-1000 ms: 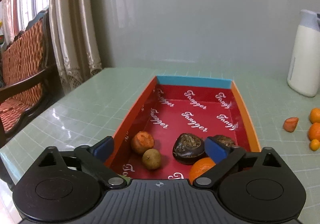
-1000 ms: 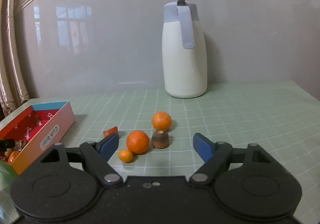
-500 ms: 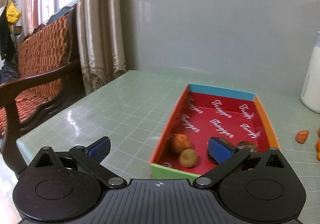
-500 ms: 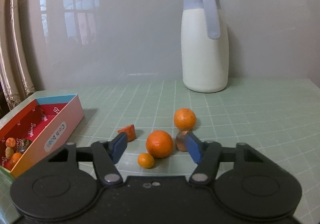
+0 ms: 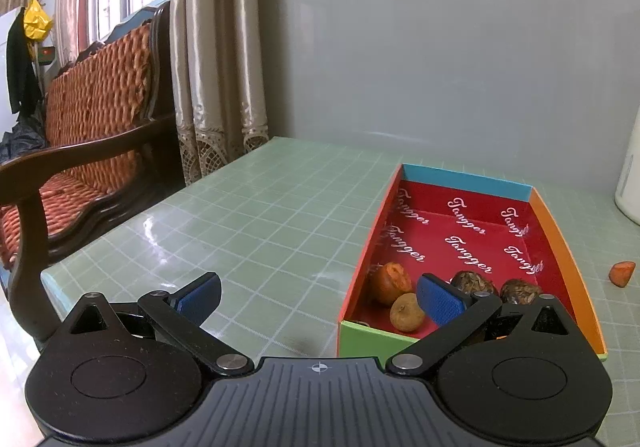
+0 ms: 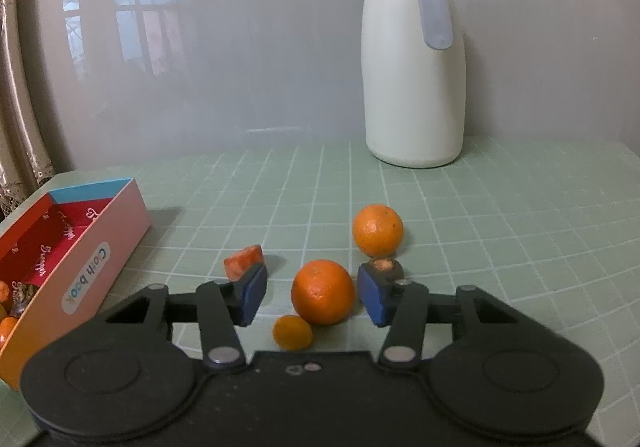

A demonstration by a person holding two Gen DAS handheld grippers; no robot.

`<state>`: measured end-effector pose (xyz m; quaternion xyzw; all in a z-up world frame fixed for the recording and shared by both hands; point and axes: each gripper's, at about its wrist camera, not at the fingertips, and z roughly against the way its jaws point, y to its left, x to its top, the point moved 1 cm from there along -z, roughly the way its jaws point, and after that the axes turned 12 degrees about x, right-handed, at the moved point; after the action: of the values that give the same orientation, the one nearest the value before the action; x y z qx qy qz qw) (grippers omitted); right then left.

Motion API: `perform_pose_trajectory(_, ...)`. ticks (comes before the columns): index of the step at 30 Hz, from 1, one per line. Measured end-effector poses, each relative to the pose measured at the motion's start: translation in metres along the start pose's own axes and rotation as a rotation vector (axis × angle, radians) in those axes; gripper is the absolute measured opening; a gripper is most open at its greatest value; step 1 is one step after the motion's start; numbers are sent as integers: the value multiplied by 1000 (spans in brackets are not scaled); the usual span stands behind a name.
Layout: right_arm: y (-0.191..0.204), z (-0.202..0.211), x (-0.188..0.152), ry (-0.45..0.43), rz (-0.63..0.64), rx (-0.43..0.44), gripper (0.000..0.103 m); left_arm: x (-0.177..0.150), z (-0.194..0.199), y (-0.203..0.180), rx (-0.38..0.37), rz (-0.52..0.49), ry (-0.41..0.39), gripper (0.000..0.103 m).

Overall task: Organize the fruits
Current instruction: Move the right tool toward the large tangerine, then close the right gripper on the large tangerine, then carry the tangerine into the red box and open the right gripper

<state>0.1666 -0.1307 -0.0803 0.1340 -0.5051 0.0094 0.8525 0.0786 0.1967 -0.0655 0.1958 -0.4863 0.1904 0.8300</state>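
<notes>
A red-lined cardboard box (image 5: 558,243) holds an orange fruit (image 5: 390,282), a small brown fruit (image 5: 406,312) and two dark fruits (image 5: 472,282). My left gripper (image 5: 320,301) is open and empty, above the table just left of the box's near end. In the right wrist view my right gripper (image 6: 312,297) is open with its pads on either side of an orange (image 6: 323,292), not touching it. A small kumquat (image 6: 292,332), a second orange (image 6: 377,230), a brown fruit (image 6: 385,267) and an orange-red piece (image 6: 242,260) lie around it. The box (image 6: 100,247) stands to the left.
A white jug with a grey-blue lid (image 6: 414,59) stands at the back of the green gridded table (image 6: 500,247). A wooden chair with an orange woven cushion (image 5: 92,119) and curtains (image 5: 216,47) stand off the table's left edge. The orange-red piece (image 5: 622,273) lies right of the box.
My left gripper has pulled back and to the left, away from the box. My right gripper has moved forward and narrowed, so its pads now flank the nearer orange.
</notes>
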Motion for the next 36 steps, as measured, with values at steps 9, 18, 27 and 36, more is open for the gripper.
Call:
perform_pose_trajectory(9,-2,-13,0,19,9,-31,40,-3,-4,3,7,12,8,103)
perform_pose_trajectory(18,0,-18,-1,25,36,-48,39,-4,-4,5,7,9,10,103)
perform_pose_trajectory(27,-5,-17,-1,25,0,-30,37,-5,-3,5,11,5,17,103)
perform_pose_trajectory(36,3,-2,3,-20,4,21,37,-7,-2,9,29,3,22,103)
